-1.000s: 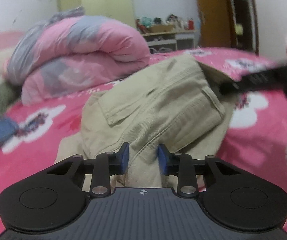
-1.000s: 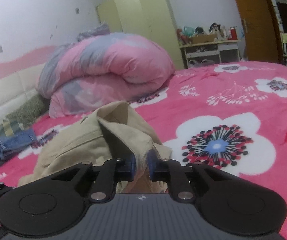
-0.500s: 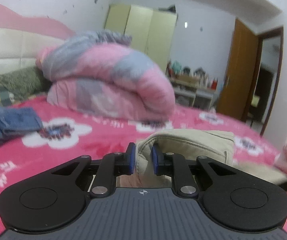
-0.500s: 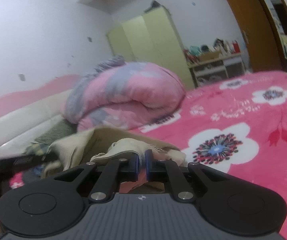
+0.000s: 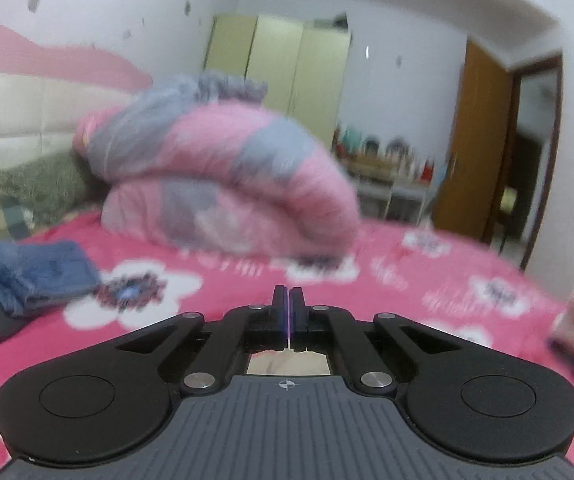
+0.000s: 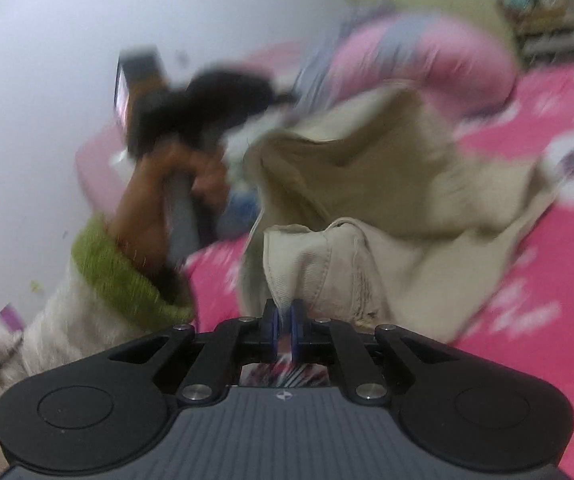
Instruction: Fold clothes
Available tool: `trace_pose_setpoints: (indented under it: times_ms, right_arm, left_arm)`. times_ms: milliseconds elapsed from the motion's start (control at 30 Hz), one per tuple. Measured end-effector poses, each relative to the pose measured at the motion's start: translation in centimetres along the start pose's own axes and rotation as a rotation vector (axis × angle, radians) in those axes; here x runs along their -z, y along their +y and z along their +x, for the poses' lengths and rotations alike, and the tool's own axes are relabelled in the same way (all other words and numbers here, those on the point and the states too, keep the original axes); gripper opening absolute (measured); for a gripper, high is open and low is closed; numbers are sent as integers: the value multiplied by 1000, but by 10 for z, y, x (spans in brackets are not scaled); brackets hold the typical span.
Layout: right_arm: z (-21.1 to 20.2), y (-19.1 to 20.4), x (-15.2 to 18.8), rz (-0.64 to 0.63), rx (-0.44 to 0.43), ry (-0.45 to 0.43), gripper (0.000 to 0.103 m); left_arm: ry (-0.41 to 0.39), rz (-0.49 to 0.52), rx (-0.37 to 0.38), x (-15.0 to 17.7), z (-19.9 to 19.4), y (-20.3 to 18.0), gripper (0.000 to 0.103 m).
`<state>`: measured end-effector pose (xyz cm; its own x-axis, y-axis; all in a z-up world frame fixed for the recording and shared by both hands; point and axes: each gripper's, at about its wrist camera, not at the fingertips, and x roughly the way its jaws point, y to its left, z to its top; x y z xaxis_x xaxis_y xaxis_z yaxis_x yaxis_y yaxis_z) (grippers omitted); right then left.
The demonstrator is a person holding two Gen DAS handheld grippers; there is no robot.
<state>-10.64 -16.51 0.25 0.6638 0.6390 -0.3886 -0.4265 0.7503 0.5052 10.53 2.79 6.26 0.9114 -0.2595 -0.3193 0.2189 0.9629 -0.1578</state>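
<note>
Khaki trousers point(image 6: 387, 184) hang crumpled and partly lifted over the pink floral bed point(image 6: 527, 280). My right gripper point(image 6: 283, 316) is shut on a thick seamed fold of them, pinched between its blue pads. My left gripper point(image 5: 288, 300) is shut, its jaws pressed together with no cloth showing between them. Only a beige patch shows through the opening behind them. In the right wrist view the left gripper point(image 6: 207, 96) is a dark blur held by a hand point(image 6: 155, 184) with a green cuff. It is close to the trousers' raised upper corner; contact cannot be told.
A rolled pink and grey duvet point(image 5: 223, 184) lies across the bed's far side. Folded blue jeans point(image 5: 39, 272) rest on a dark item at the left, with pillows point(image 5: 35, 184) behind. A wardrobe point(image 5: 279, 68), a cluttered shelf and a wooden door point(image 5: 483, 140) line the far wall.
The khaki cloth seen between the left jaws earlier is gone from them, and they have closed fully. The right gripper has swung left with its fold, now facing the other hand.
</note>
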Motion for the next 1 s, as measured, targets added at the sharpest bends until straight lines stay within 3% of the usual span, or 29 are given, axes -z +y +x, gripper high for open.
trace_pose_setpoints:
  times_ms: [67, 167, 233, 267, 300, 333, 367, 467, 600, 700, 800, 900, 1000]
  right_arm:
    - [38, -2, 2, -5, -26, 66, 5]
    - [76, -3, 1, -49, 6, 130, 6]
    - [95, -2, -1, -89, 25, 171, 7]
    - [95, 0, -2, -117, 8, 190, 10]
    - [94, 2, -3, -144, -9, 210, 21]
    - [92, 5, -4, -174, -28, 225, 30]
    - [84, 9, -3, -213, -56, 227, 47]
    - [51, 23, 6, -346, -124, 248, 69]
    - [21, 24, 16, -454, -109, 253, 73]
    - [10, 10, 2, -396, -56, 186, 73]
    - [9, -28, -18, -208, -21, 113, 73]
    - [13, -61, -38, 12, -18, 52, 73]
    - [28, -88, -64, 149, -37, 1, 73]
  left_arm:
    - [74, -13, -39, 16, 14, 18, 1]
    - [168, -40, -91, 39, 22, 45, 4]
    - [181, -88, -91, 48, 10, 65, 20]
    - [172, -106, -93, 51, 0, 72, 35]
    - [162, -124, -95, 54, -12, 79, 47]
    - [149, -136, -99, 57, -26, 84, 52]
    - [138, -148, -100, 60, -39, 88, 59]
    - [147, -161, -49, 70, -73, 89, 68]
    - [208, -187, 40, 88, -110, 78, 69]
    - [268, -231, 118, 105, -131, 72, 70]
    - [367, -253, 179, 123, -140, 66, 79]
    - [439, -243, 190, 140, -143, 58, 96]
    - [459, -266, 185, 154, -143, 53, 97]
